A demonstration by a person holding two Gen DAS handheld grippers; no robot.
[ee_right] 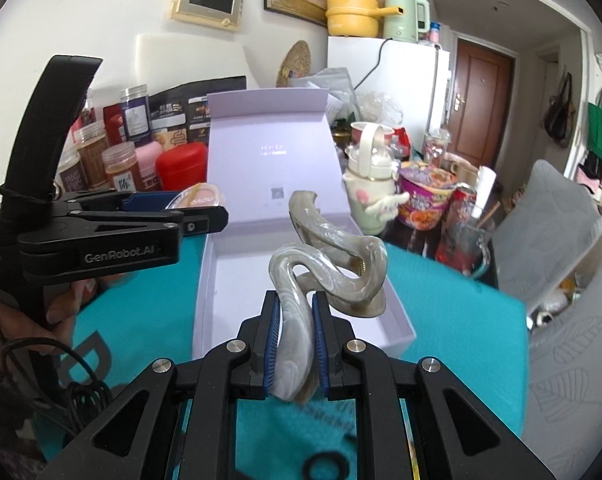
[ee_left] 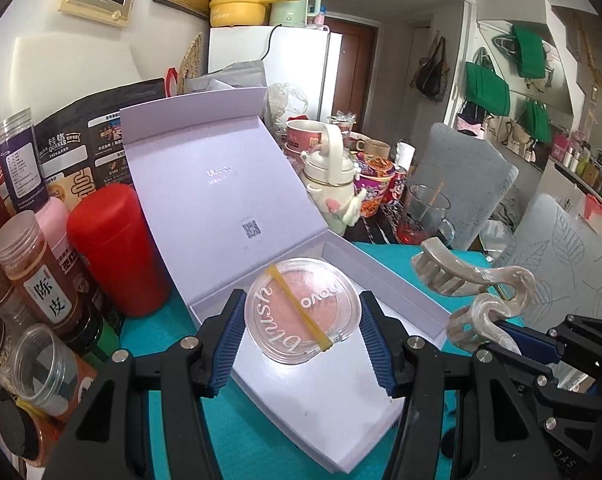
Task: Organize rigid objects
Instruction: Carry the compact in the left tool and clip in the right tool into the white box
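Two grippers are held above the open lilac box point(ee_left: 385, 276), which lies on the teal cloth point(ee_right: 149, 304) with its lid propped up behind. Over the box's near end, the left gripper point(ee_left: 303, 320) clamps a round blush case point(ee_left: 303, 312), banded with a yellow strip, between its blue pads. Just right of the box, the right gripper point(ee_right: 295, 340) pinches one handle of a pearly hair claw point(ee_right: 329, 268), its teeth pointing toward the box. Jars and bottles crowd the box's left side.
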